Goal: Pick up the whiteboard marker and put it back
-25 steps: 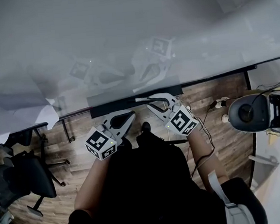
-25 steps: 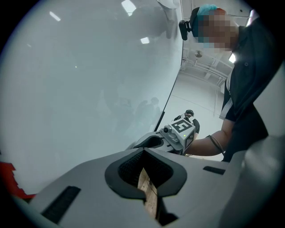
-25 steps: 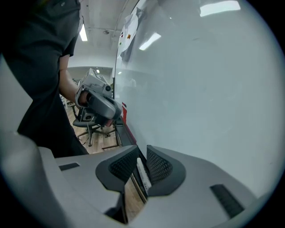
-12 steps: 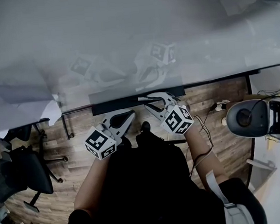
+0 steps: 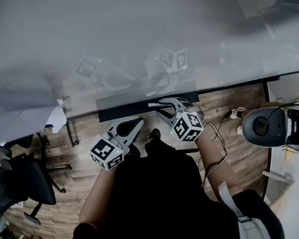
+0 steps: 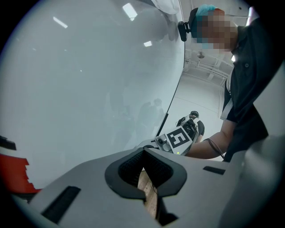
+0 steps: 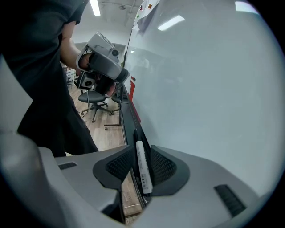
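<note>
**Fig.** Person standing at the large glossy white whiteboard (image 5: 132,40), one hand-held gripper per hand.

**R gripper** (image 7: 141,150): ribbed dark pads are closed against the slim white whiteboard marker w/ printed label (image 7: 142,167). The marker runs lengthwise between the pads, approx. parallel to the long black tray (image 7: 127,116) along the board's bottom edge and directly over it. Whether the marker rests in the tray or hangs just clear of it can't be told from here.

**L gripper** (image 6: 143,151): pads are drawn together at the tips w/ nothing between them. Only the wood-plank floor (image 6: 149,196) shows through the slit below. It is held beside the R gripper, near the tray, idle.

**Step in hand (judgement):** marker is in the grasp, at or close to the put-back pt.

**Next move calls for:**
- seat the marker flat in the tray channel, parallel to the board;
- part the jaws & draw straight back, so the pads don't drag it or roll it off the ledge.

L gripper prob. has no part in this.
</note>
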